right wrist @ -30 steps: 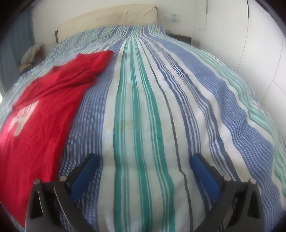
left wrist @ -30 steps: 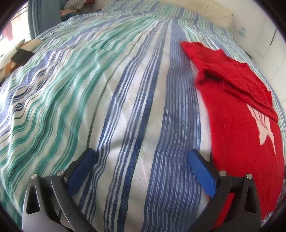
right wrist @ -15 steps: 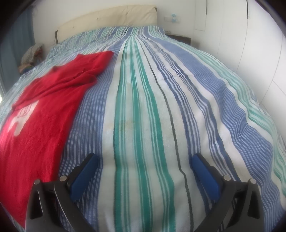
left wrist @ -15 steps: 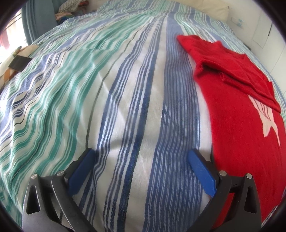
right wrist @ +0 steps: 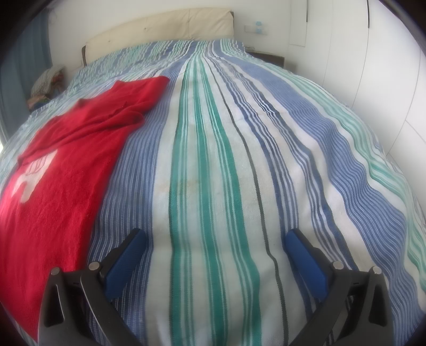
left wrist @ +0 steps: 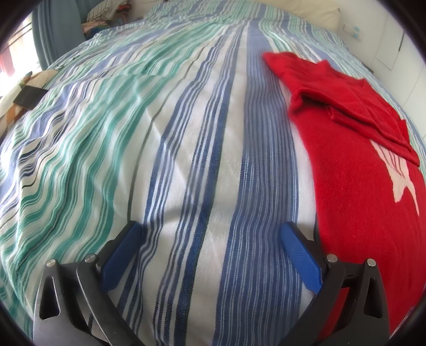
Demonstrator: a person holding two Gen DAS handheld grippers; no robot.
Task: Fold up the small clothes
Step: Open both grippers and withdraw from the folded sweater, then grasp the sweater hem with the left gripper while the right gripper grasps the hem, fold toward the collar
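Observation:
A small red garment (left wrist: 356,170) with a white print lies flat on the striped bedspread (left wrist: 186,133), a sleeve folded across its far part. It is at the right in the left wrist view and at the left in the right wrist view (right wrist: 61,170). My left gripper (left wrist: 210,237) is open and empty, low over the bedspread, its right finger next to the garment's left edge. My right gripper (right wrist: 215,242) is open and empty over bare bedspread (right wrist: 239,159), to the right of the garment.
A padded headboard (right wrist: 159,29) stands at the bed's far end. White wardrobe doors (right wrist: 372,53) run along the right side. A pile of clothes (left wrist: 106,13) and a bedside surface with a dark phone (left wrist: 29,97) are at the far left.
The left gripper has shifted slightly, so the garment sits a little lower and nearer in its view. The right gripper has barely moved. Both stay open.

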